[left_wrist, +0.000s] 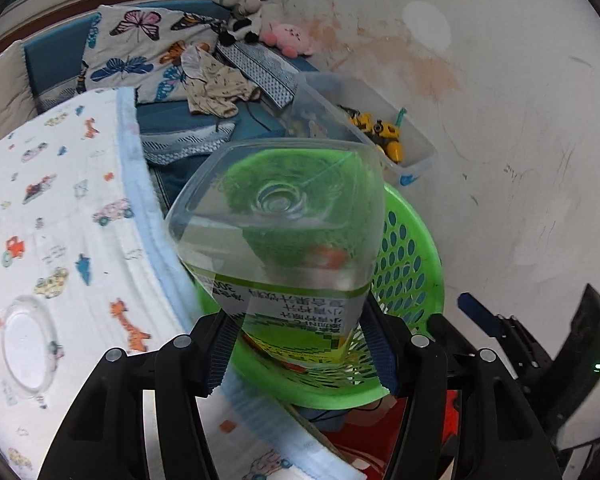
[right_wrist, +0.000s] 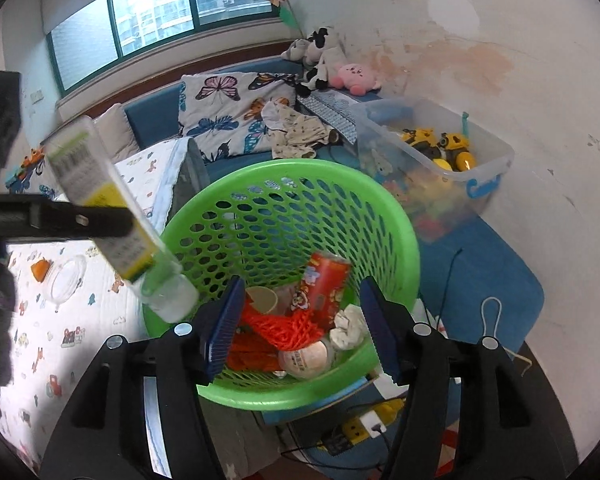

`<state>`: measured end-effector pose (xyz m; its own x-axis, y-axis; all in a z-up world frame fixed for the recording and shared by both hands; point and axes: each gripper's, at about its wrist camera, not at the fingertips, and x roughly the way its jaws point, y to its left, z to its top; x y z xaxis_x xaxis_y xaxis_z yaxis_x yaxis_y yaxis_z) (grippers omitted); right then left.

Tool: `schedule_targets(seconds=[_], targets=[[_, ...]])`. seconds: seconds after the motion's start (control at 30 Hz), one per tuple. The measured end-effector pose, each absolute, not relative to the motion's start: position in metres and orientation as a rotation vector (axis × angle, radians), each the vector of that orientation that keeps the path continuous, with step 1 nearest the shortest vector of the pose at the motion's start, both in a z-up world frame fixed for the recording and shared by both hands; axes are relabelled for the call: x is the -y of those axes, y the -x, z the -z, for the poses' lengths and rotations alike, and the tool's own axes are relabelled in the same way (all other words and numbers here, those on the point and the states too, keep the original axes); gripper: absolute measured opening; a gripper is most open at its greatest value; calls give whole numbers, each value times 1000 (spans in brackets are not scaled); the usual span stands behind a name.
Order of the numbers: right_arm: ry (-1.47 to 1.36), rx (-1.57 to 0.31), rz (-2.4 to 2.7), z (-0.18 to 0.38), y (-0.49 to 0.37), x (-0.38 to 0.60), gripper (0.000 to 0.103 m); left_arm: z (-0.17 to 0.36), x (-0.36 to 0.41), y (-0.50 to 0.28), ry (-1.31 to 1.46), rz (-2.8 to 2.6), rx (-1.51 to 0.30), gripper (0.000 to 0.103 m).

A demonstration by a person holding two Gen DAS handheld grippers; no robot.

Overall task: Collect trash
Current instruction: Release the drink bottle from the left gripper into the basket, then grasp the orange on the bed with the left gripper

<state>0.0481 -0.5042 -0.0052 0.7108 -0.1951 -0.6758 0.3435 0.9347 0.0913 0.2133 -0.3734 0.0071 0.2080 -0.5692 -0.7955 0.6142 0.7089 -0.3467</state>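
We pinched the clear bottle [left_wrist: 276, 232] in our left gripper [left_wrist: 300, 354], just above the green basket [right_wrist: 384, 208]. Our right gripper [right_wrist: 300, 330] stood spread and empty over the basket, the bottle at its ten o'clock.

A butterfly-print pillow [right_wrist: 236, 112] leans against the blue couch back [right_wrist: 152, 120] under the window [right_wrist: 160, 12], with a crumpled patterned garment [right_wrist: 296, 134] lying just beside it. In the corner a black-and-white plush cow [right_wrist: 320, 56] sits touching a pink plush [right_wrist: 356, 76], near a clear storage bin [right_wrist: 484, 172] holding yellow toy vehicles [right_wrist: 444, 144]. A white sheet printed with cartoon vehicles [left_wrist: 52, 208] covers the mattress.
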Motion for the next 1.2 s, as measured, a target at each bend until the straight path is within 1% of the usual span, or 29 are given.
schedule_targets(seconds=[0.03,0.1,0.13,0.2,0.23,0.27,0.5,0.77,0.83,1.2], targets=[[-220,-719,302,5,-46,505,61,-3,377,-213,-57,824,-1090,57],[-228,-710,302,3,-43,506,61,3,381,-212,-62,828,-1098,61],[-232,-707,301,3,-42,506,61,5,382,-210,-59,833,-1097,66],[-239,-701,297,1,-40,506,61,4,380,-209,-59,840,-1088,69],[-242,-698,296,0,-39,506,61,3,379,-207,-64,846,-1081,73],[-242,-696,296,-1,-38,506,61,1,377,-205,-66,844,-1071,74],[-240,-686,273,-5,-33,495,63,-11,346,-198,-69,829,-1010,74],[-219,-671,205,-13,-38,463,68,-11,280,-196,-47,722,-985,74],[-212,-669,185,-14,-41,454,71,-9,264,-196,-46,695,-976,74],[-163,-693,61,-11,-71,401,76,-5,169,-213,-34,507,-917,74]])
